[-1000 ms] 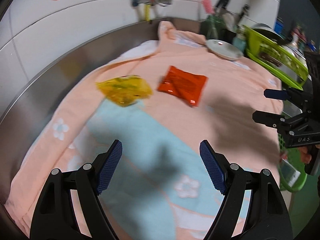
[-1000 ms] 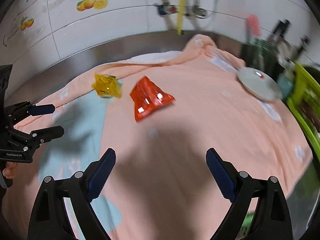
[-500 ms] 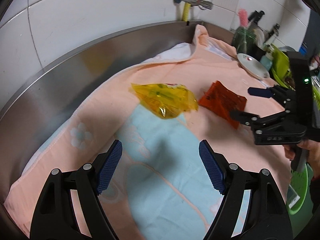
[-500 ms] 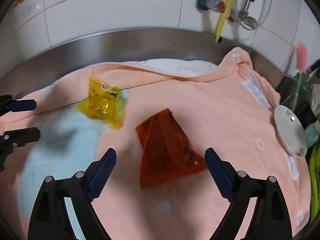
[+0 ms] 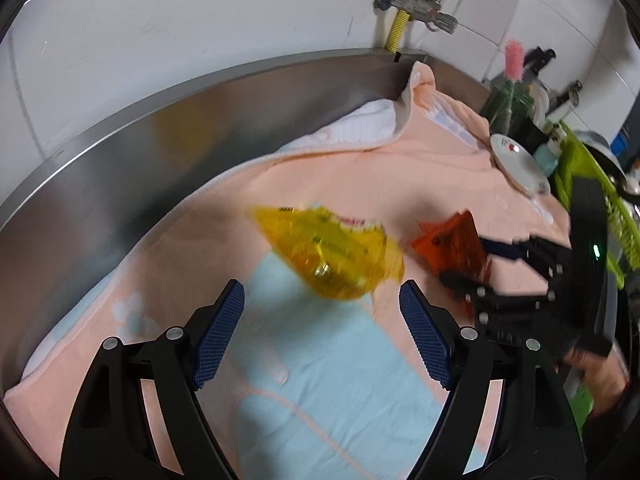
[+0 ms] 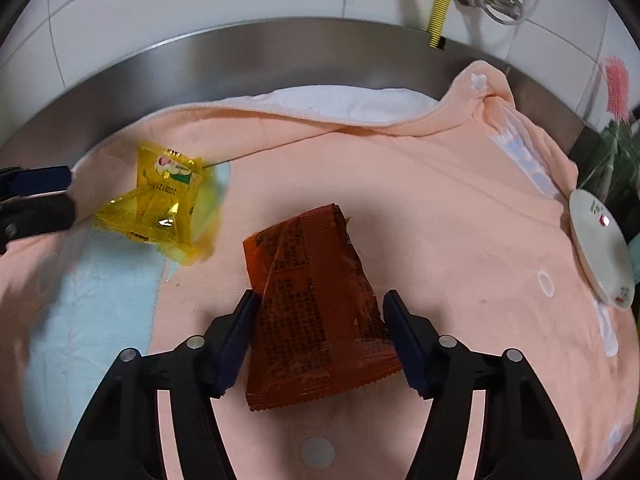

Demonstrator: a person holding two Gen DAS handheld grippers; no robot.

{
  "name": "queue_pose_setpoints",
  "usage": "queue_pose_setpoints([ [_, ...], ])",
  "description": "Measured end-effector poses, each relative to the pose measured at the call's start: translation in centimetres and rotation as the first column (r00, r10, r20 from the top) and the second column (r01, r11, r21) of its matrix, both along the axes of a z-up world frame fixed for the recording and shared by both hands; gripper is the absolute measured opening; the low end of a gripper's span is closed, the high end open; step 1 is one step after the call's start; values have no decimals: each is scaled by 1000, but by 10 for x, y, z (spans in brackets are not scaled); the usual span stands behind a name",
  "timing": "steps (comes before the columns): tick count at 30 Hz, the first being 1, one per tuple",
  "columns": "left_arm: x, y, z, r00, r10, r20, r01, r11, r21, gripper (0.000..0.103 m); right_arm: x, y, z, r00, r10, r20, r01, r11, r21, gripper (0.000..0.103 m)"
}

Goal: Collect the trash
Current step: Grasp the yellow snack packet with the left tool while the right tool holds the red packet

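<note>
Left wrist view: the left gripper [image 5: 322, 334] has its blue-padded jaws spread wide, hovering over the light-blue panel of a peach-pink terry towel with white flower motifs [image 5: 332, 396]. The towel is spread across a stainless-steel counter with a raised back rim [image 5: 120, 148]. A crumpled translucent yellow plastic wrapper [image 5: 332, 258] lies on the towel just ahead of the fingertips, outside the jaw gap and untouched. To its right lies a flattened orange-red foil snack packet [image 5: 452, 246], with the right gripper [image 5: 476, 262] reaching onto its near end. A person's hand [image 5: 600, 372] grips that tool's handle at the lower right. A white round ceramic plate [image 5: 518, 162] rests on the towel's far right edge, next to a lime-green plastic dish rack [image 5: 592, 204]. A yellow corrugated hose [image 5: 400, 20] runs down the white tiled wall.

Right wrist view: the right gripper [image 6: 320, 336] stands partly open, its jaws straddling the orange-red packet [image 6: 316, 312]. The left pad sits against the packet's edge; the right pad is just beside the opposite edge, and contact there cannot be confirmed. The packet lies flat on the towel [image 6: 460, 220], not lifted. The yellow wrapper [image 6: 160, 200] sits to the upper left, apart from the packet, with the left gripper's fingertips [image 6: 44, 178] just beside it at the frame edge. The white plate [image 6: 600, 256] lies at the far right.
</note>
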State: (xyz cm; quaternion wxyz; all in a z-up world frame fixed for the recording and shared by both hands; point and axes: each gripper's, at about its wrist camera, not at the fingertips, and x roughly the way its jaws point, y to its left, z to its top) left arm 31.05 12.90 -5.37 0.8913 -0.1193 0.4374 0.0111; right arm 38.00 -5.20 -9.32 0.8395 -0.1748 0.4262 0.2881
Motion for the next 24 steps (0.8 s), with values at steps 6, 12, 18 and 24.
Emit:
queue_pose_setpoints([
  [6,32,-11,-4,998,38,-51,-38,999,-5,79,-7,-20,6,999,-32,-7,32,999,32,55],
  [12,60,-12,-16,987,95,-131,-99,995,-24,79,-22,-51,15,998,-57,-1,57,997,59,53],
  [18,78,-15,-31,975,119,-188,-128,991,-37,79,-45,-79,24,997,-75,6,75,994,74,53],
  [24,84,-20,-44,970,101,-219,-116,992,-53,57,-77,-109,32,995,-104,14,102,991,88,53],
])
